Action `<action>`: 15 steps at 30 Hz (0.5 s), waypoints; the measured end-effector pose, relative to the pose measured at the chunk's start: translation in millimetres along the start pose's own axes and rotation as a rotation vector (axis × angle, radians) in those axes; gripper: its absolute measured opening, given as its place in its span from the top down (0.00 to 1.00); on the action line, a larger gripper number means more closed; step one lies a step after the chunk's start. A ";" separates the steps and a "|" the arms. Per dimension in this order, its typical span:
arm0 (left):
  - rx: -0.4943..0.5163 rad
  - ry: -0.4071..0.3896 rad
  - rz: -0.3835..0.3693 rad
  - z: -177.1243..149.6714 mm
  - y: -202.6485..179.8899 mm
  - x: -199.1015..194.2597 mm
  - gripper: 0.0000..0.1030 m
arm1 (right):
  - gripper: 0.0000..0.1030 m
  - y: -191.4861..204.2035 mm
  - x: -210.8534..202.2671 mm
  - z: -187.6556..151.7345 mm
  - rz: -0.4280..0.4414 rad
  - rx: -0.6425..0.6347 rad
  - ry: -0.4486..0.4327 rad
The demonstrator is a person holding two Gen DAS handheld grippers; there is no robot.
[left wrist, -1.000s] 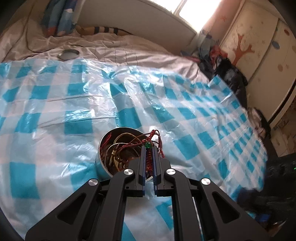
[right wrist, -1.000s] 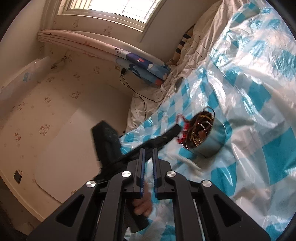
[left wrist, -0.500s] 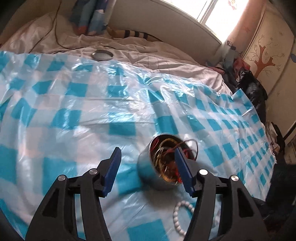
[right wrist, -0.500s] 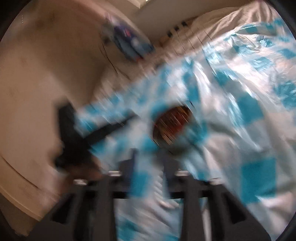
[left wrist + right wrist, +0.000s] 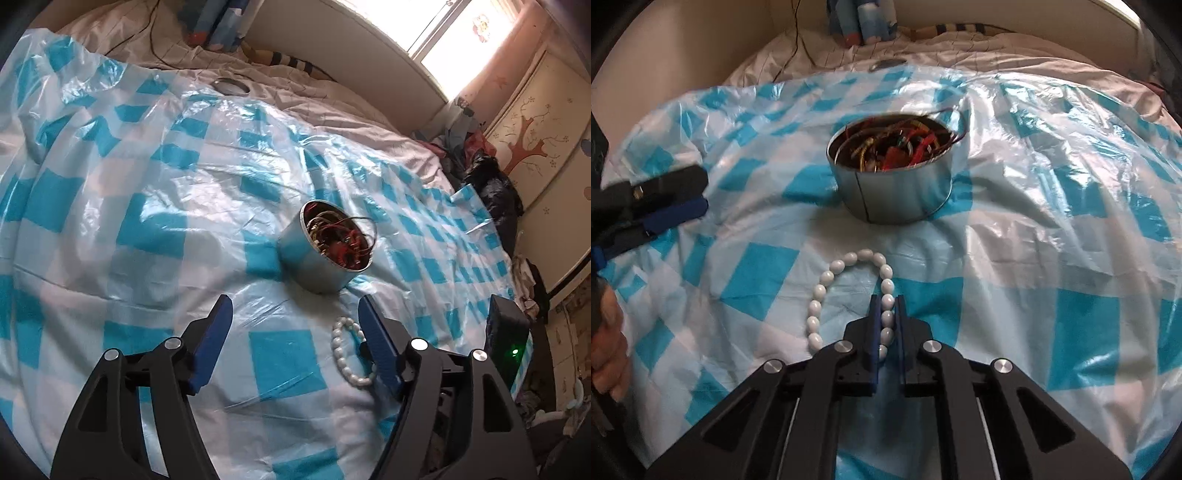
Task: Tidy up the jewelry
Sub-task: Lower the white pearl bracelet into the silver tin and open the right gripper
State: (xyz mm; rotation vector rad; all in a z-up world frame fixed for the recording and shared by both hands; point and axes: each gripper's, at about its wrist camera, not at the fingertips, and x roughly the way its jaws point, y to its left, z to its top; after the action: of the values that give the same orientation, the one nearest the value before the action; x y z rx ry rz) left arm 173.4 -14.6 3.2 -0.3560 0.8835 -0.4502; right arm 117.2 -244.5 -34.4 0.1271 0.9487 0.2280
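A round metal tin [image 5: 318, 260] [image 5: 895, 192] full of red and gold jewelry stands on the blue-and-white checked plastic sheet [image 5: 147, 206] [image 5: 1052, 206]. A white bead bracelet [image 5: 846, 291] [image 5: 347, 350] lies on the sheet just in front of the tin. My right gripper [image 5: 886, 306] is shut on the right side of the bracelet, which still rests on the sheet. My left gripper [image 5: 295, 314] is open and empty, pulled back short of the tin; it shows at the left edge of the right wrist view [image 5: 657, 206].
The sheet covers a bed with a rumpled pale quilt [image 5: 332, 99]. A small round lid [image 5: 231, 86] [image 5: 886, 64] lies on the quilt beyond the sheet. A pile of clothes [image 5: 480, 173] and a wardrobe [image 5: 546, 147] stand to the right.
My left gripper opened, left the red bracelet in the tin and drew back. My right gripper swung down to the white bead bracelet and closed on it.
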 end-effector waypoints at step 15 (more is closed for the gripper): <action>-0.071 -0.042 -0.035 14.6 11.9 -12.7 0.32 | 0.92 -6.4 -48.3 90.6 0.198 0.093 -0.265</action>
State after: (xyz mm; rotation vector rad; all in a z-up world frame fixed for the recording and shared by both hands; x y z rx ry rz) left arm 180.8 3.7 14.5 -0.4446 0.8545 -0.4428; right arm 164.9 -263.5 54.7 0.3298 0.6825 0.3410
